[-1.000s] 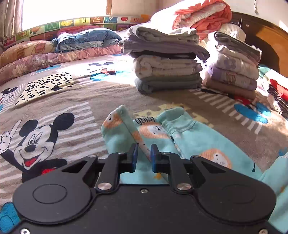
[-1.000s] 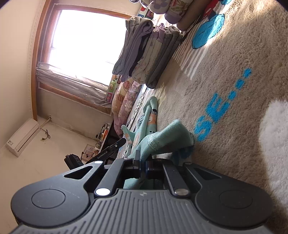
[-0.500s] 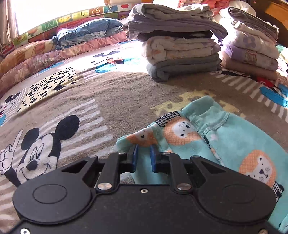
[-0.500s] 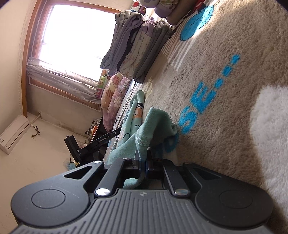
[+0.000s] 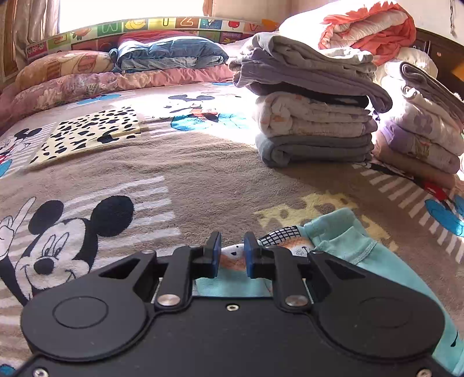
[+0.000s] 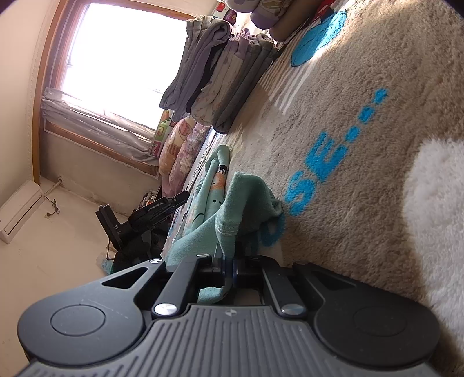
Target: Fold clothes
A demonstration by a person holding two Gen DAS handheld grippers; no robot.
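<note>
A teal child's garment printed with orange lions lies flat on the Mickey Mouse blanket. My left gripper is low over its near cuff. Its blue pads stand a little apart and the cuff lies loose between and under them. In the right wrist view, the same teal garment stretches away along the bed. My right gripper is shut on a raised hem of it, which bunches up just ahead of the fingers. The left gripper shows at the far end of the garment.
Two stacks of folded clothes stand on the far right of the bed, with an orange quilt behind them. Pillows line the headboard side. A window and the floor lie beyond the bed's edge.
The left gripper carried the lifted trouser leg forward and down, laid it flat, then drew back with its pads slightly wider. The right gripper kept its hold on the hem and shifted a little.
</note>
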